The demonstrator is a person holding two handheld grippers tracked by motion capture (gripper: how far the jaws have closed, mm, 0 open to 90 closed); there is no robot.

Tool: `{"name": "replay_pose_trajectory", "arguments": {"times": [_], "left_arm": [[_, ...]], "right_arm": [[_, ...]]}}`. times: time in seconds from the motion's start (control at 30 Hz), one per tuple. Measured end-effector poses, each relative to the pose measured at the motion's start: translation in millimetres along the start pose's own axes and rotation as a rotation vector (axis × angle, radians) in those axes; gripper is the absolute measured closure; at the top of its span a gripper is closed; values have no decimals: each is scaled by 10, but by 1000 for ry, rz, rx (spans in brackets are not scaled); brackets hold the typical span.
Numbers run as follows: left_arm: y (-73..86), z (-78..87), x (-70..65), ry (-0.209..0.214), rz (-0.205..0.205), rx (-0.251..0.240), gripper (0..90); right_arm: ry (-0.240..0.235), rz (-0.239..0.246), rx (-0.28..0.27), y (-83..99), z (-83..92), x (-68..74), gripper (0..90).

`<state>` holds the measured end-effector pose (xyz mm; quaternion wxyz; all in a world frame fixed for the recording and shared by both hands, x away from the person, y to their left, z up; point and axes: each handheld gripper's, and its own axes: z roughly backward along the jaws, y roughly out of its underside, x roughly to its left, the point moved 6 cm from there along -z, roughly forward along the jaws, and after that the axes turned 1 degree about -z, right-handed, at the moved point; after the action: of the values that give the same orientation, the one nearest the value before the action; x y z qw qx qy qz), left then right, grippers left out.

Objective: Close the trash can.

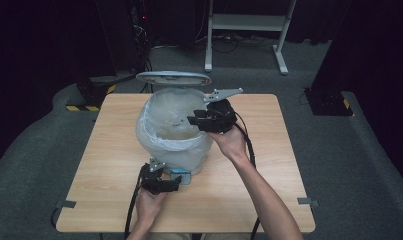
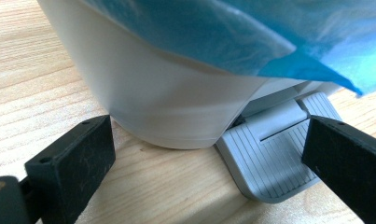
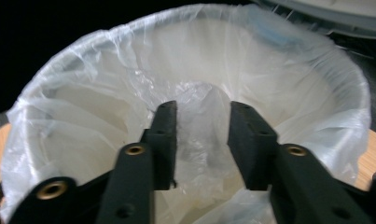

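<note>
A white pedal bin lined with a thin clear bag stands mid-table, its lid raised behind it. My right gripper hangs over the bin's right rim and points into it. In the right gripper view its jaws stand partly apart, a loose fold of the bag rising between them; I see no pinch. My left gripper lies low on the table at the bin's front. Its jaws are wide apart, flanking the bin's base and the grey ribbed foot pedal.
The wooden table has bare room left, right and in front of the bin. The bag's overhang drapes above the pedal. Beyond the table are a white stand and dark equipment on grey carpet.
</note>
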<state>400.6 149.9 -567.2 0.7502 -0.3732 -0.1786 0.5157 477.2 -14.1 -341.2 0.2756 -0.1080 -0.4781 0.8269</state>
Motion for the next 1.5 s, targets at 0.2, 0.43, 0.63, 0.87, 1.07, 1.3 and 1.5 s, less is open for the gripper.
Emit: {"name": "replay_pose_trajectory", "arguments": {"times": [0.2, 0.43, 0.63, 0.87, 1.07, 1.3, 1.5], "left_arm": [[0, 0, 0, 0, -1, 0, 27], [0, 0, 0, 0, 0, 0, 27], [0, 0, 0, 0, 1, 0, 27], [0, 0, 0, -1, -1, 0, 27], [0, -1, -4, 2, 5, -1, 27], [0, -1, -4, 1, 4, -1, 27], [0, 0, -5, 0, 5, -1, 28]], "right_arm": [[4, -8, -63, -10, 183, -16, 510], [16, -21, -95, 65, 333, -47, 472], [28, -49, -132, 197, 473, -121, 471], [58, -71, -157, 429, 662, -189, 474], [94, -107, -154, 758, 736, -274, 474], [115, -153, -143, 1071, 763, -357, 473], [142, -177, -118, 1323, 743, -375, 472]]}}
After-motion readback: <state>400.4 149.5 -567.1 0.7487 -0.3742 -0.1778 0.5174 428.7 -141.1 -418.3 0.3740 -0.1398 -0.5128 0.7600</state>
